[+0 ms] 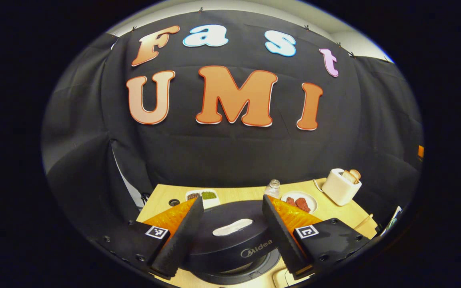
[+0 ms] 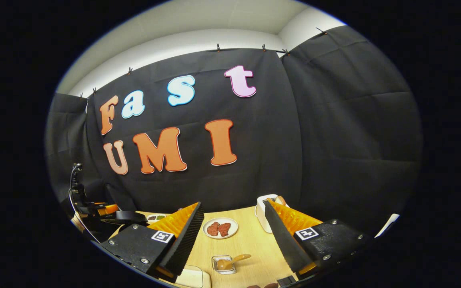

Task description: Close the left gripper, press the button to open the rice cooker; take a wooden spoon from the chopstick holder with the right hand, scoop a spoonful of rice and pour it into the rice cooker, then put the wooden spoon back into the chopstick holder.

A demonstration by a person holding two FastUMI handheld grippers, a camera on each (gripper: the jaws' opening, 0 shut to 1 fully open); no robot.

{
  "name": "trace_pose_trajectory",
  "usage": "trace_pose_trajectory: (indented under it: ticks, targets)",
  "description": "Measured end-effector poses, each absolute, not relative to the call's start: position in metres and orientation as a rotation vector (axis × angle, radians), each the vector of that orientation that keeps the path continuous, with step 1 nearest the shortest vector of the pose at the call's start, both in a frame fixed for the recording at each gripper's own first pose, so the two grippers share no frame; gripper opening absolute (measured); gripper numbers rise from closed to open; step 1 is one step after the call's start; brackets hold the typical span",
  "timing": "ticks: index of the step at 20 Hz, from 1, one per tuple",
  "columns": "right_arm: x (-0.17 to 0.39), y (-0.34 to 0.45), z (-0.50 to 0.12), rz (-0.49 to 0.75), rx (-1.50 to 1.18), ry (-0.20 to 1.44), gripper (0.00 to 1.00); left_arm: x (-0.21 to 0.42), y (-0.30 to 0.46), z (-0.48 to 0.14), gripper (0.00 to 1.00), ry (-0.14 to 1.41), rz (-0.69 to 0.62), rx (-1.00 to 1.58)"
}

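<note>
The black rice cooker [image 1: 230, 244] sits with its lid down, low between the fingers of my left gripper [image 1: 232, 200], which is open and hovers just above it. A pale oval patch [image 1: 232, 227] marks the lid's top. In the right gripper view the cooker [image 2: 126, 217] is at the far left, with the other gripper [image 2: 94, 210] over it. My right gripper [image 2: 233, 205] is open and holds nothing. Below it, a small clear holder [image 2: 223, 265] stands on the table with a wooden spoon [image 2: 236, 259] in it.
On the wooden table [image 2: 250, 244] are a plate of red meat [image 2: 219, 229], a white toaster-like box [image 1: 340, 186], a glass jar [image 1: 272, 188] and a white dish of beans [image 1: 202, 196]. A pale object [image 2: 190, 276] lies at the near edge.
</note>
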State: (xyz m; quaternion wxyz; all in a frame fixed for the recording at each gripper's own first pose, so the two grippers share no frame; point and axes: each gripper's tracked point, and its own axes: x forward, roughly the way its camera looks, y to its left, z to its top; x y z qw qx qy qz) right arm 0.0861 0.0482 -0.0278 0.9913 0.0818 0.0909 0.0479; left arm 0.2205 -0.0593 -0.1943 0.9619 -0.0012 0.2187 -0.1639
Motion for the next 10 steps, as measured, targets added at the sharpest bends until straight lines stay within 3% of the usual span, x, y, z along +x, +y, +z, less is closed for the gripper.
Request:
trace_pose_trajectory:
  ticks: [2,10]
  targets:
    - [0.086,0.054,-0.034,0.125,0.166,0.198,0.95,0.203,-0.065,-0.217,0.99,0.488,-0.326,-0.009]
    - [0.082,0.050,-0.054,0.158,0.154,0.249,0.95,0.179,-0.065,-0.271,0.97,0.487,-0.246,-0.011]
